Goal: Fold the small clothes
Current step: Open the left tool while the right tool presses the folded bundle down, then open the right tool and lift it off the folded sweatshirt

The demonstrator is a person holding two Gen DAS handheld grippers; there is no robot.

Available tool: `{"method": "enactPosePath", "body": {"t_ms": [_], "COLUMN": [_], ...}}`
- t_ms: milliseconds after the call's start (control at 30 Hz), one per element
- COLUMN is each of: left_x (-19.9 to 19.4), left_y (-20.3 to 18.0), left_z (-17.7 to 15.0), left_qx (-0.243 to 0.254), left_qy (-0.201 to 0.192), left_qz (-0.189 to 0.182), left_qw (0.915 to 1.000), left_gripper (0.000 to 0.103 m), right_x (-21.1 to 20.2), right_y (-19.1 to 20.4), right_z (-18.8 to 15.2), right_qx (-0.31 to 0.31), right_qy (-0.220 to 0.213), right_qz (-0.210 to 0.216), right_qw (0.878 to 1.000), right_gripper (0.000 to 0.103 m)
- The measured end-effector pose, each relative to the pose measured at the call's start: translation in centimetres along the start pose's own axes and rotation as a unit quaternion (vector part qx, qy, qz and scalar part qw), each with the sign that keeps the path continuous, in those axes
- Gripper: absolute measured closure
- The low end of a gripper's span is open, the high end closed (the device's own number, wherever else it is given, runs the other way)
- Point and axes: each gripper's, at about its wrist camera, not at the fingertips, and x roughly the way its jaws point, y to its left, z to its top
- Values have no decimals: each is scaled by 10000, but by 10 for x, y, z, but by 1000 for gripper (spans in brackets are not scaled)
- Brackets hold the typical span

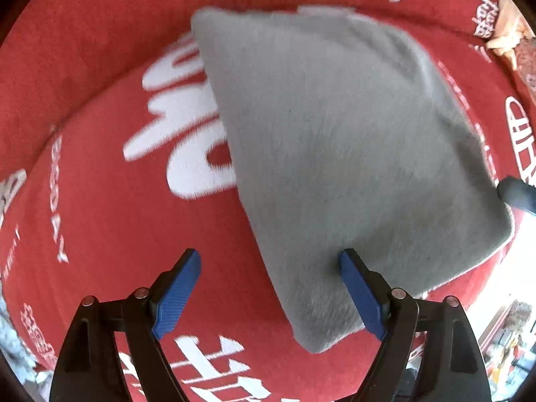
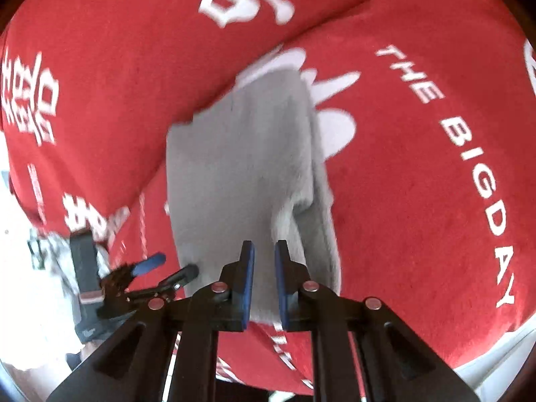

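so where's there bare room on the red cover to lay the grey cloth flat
Open red printed cover lies left of the folded grey fleece cloth, around the open left gripper. In the right wrist view, more free cover by THE BIG DAY lettering. It is crowded where the right gripper meets the cloth's edge.

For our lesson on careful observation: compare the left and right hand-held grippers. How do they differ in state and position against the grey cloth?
The left hand-held gripper is wide open; the right hand-held gripper is nearly closed, a narrow gap remaining. The left straddles one edge of the grey cloth without gripping; whether the right pinches it is unclear. Both have blue pads on black arms, above the red blanket.
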Motion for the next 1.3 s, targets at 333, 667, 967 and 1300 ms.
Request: {"method": "enactPosePath", "body": {"t_ms": [333,667,967,1300], "left_x": [3,-2,-19,-24], "left_y": [5,16,19,20], "left_z": [-6,-21,-26,-15], "left_qx": [-184,-254,-246,-286], "left_qy": [36,-2,-15,89], "left_qz": [-148,-166,-17,25], "left_qw": [9997,9995,9997,9995], "left_gripper": [17,17,17,17], "right_x": [36,26,13,3], "right_y": [-32,-17,-9,9], "right_z": [-15,-27,-33,-23], "right_qx": [303,487,745,576], "right_qy": [353,247,-17,-155], "right_qz": [-609,-985,-958,-779], "right_qw": [9971,9936,9926,9952], "right_gripper": [93,89,75,59]}}
